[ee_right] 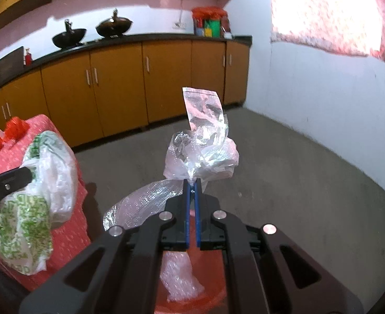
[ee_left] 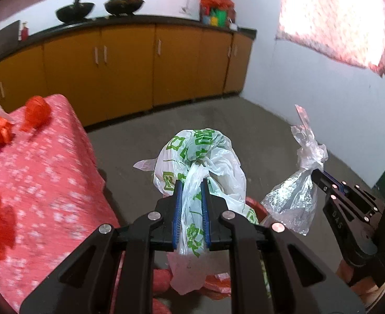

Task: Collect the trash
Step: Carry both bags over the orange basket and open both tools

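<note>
One long run of orange cabinets [ee_left: 129,65] along the back wall, black counter on top with two dark woks [ee_left: 74,11]. One table under a pink flowered cloth [ee_left: 43,172], in front of the cabinets; several red crumpled plastic bits on it, at least four, edges blurred. One red bin [ee_right: 192,295] on the floor right beside the table, seen only partly under both tools.

Two bags, one per gripper. White bag with green print [ee_left: 200,162]: clamped in the closed left gripper [ee_left: 191,183], long axis running along the fingers, bulk bunched beyond the tips, tail hanging down behind them over the bin. Clear crinkled bag [ee_right: 203,154]: pinched at its neck in the fully closed right gripper [ee_right: 192,183], one strip sticking upward, rest drooping to the side and below, toward the bin. Both bags in the air next to the table.
</note>
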Demonstrator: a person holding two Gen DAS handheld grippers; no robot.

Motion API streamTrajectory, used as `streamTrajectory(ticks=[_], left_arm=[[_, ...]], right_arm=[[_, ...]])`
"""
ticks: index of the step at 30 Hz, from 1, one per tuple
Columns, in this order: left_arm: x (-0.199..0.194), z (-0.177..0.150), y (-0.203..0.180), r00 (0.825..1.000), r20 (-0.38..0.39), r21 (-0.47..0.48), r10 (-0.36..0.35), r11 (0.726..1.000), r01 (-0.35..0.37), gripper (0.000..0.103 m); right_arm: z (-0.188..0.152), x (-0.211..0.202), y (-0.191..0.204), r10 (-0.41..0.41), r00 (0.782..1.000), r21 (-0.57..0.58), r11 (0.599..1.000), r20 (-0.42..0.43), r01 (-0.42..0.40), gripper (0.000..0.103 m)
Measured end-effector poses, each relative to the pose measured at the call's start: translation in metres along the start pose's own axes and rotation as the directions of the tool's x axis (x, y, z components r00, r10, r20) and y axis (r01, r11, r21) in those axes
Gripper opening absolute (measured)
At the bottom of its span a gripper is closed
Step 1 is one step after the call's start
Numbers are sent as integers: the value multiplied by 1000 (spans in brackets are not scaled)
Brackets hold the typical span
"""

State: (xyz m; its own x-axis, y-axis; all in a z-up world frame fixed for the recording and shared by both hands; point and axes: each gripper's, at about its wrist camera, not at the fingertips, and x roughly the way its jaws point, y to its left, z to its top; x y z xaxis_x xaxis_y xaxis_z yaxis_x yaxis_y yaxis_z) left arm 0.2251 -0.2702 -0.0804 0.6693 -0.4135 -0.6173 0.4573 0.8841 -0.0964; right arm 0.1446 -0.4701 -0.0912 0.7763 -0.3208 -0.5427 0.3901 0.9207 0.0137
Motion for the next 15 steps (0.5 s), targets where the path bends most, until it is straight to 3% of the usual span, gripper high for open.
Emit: streamTrajectory(ticks=[7, 15], left_arm=[[41, -15, -23, 995, -99, 58, -9, 998, 14, 14], [80, -33, -32, 980, -200, 98, -4, 995, 24, 15]], right_arm=[[-36, 28, -11, 10, 994, 4, 1000, -106, -9, 5], [-75, 67, -15, 39, 970, 15, 999, -238, -36, 5]])
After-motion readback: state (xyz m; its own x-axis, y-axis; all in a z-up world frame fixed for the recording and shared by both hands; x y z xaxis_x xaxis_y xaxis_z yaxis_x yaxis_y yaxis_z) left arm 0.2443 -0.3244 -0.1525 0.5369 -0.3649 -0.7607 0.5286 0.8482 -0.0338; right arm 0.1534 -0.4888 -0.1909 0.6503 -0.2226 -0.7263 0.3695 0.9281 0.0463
